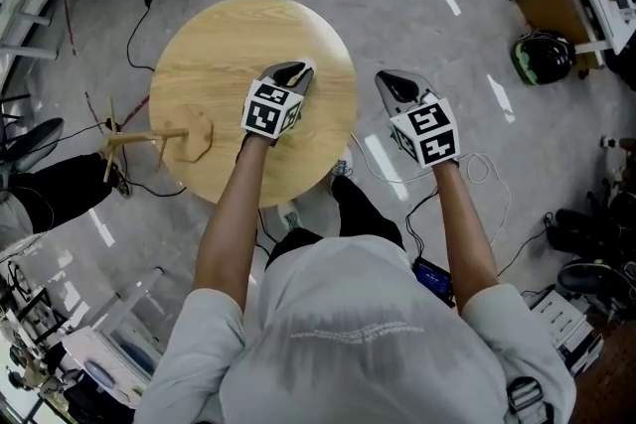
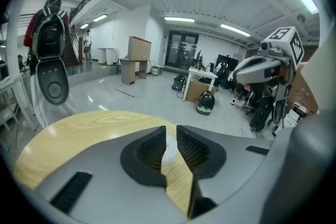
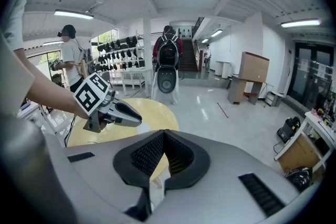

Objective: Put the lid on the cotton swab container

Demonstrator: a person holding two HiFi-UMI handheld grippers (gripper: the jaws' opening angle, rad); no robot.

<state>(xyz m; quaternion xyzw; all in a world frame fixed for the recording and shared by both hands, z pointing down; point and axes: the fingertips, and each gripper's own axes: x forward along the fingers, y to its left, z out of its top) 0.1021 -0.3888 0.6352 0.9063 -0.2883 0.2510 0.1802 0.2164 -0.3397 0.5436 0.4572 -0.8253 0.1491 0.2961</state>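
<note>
Left forearm (image 1: 231, 218) leads to the nearer gripper, and the task's thing lies off to that gripper's left.

On the round wooden table (image 1: 219, 35) sits a tan six-sided thing (image 1: 191, 134), close to the rim on the person's left. I take it for the cotton swab container or its lid; from above I cannot tell which, nor whether the lid is on. The left gripper (image 1: 295, 71) hovers over the table's middle, well apart from it and pointing away from the person. The thing therefore lies to its left and back toward the person. Its jaws stand a narrow way apart, with only a pale blur in the gap and no grip that I can make out. The right gripper (image 1: 394, 80) hangs beyond the table's right rim, farther off, its jaws tip to tip on nothing. Seen from above the thing is compact, with no clear long axis.
</note>
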